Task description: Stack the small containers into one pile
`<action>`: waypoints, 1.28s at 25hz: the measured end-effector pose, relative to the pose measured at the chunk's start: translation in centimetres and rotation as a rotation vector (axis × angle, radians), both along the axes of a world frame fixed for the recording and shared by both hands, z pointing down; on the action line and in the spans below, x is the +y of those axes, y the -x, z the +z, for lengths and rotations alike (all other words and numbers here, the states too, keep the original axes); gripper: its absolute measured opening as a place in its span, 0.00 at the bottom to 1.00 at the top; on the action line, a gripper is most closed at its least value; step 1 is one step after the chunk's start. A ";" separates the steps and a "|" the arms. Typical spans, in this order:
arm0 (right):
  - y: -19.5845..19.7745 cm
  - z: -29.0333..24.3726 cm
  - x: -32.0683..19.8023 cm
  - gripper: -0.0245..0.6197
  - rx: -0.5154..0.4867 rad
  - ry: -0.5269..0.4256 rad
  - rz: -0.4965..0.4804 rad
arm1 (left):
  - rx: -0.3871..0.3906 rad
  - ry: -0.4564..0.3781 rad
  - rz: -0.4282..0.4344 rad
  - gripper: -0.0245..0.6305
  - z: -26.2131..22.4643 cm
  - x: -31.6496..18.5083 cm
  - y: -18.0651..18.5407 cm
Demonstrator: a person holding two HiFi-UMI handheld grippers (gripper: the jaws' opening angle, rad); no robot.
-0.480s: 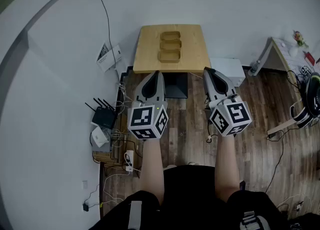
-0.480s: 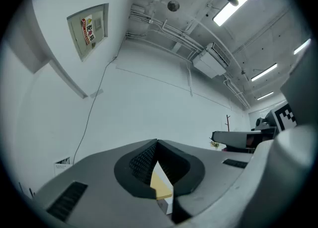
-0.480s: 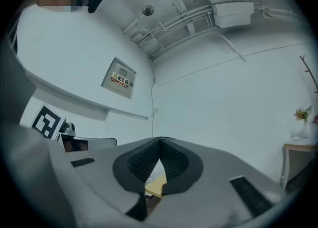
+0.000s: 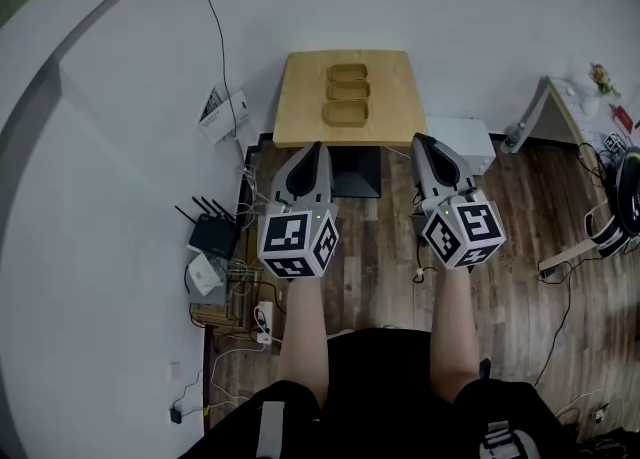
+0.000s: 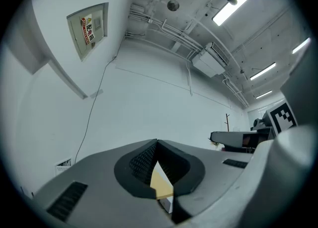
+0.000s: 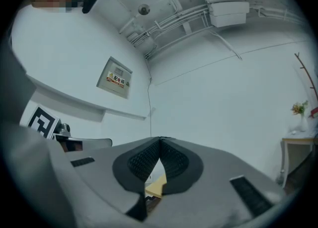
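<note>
3 small containers point(image 4: 346, 93) are sitting in a row on the worktop point(image 4: 300, 97), well apart from both grippers. The left gripper point(image 4: 317, 150) and right gripper point(image 4: 421, 141) are hovering clenched shut, holding nothing. The wall sign point(image 6: 115, 80) is showing print too small to read.

White walls point(image 4: 120, 147) enclose the room, over a dark wood-plank floor point(image 4: 380, 237). A small light wooden table point(image 4: 300, 112) stands against the far wall, with a white cabinet point(image 4: 462, 139) just beside it on the right. A black router point(image 4: 212, 235) and tangled cables point(image 4: 240, 272) lie along the left wall. The ceiling carries exposed pipes point(image 5: 159, 22), strip lights point(image 5: 228, 7) and an air-conditioning unit point(image 6: 226, 8).
</note>
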State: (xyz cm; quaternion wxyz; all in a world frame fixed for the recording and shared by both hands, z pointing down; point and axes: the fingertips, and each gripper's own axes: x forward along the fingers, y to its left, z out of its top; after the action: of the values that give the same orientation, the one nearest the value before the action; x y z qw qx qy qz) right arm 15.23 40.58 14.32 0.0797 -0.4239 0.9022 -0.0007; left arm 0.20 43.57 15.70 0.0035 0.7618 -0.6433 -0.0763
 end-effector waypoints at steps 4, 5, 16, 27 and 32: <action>1.3 0.1 -0.2 0.05 -0.029 0.007 0.008 | -0.006 0.011 -0.001 0.04 0.3 0.1 1.8; 1.6 0.2 -0.2 0.05 -0.036 0.008 0.007 | -0.007 0.015 -0.001 0.04 0.4 0.2 2.2; 6.4 -0.2 -1.0 0.05 -0.047 -0.010 -0.016 | -0.015 0.012 -0.014 0.04 0.5 0.0 6.8; 11.4 -0.4 -7.4 0.05 -0.056 -0.038 -0.095 | -0.036 -0.004 -0.076 0.04 0.5 -5.3 11.0; 13.0 0.2 -11.6 0.05 -0.078 -0.031 -0.123 | -0.056 0.010 -0.095 0.04 1.2 -9.1 12.2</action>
State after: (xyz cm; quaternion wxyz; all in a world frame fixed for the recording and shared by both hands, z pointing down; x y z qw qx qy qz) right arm 2.22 29.02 14.55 0.1211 -0.3661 0.9226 -0.0081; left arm -11.96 34.50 16.87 -0.0142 0.7323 -0.6788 -0.0521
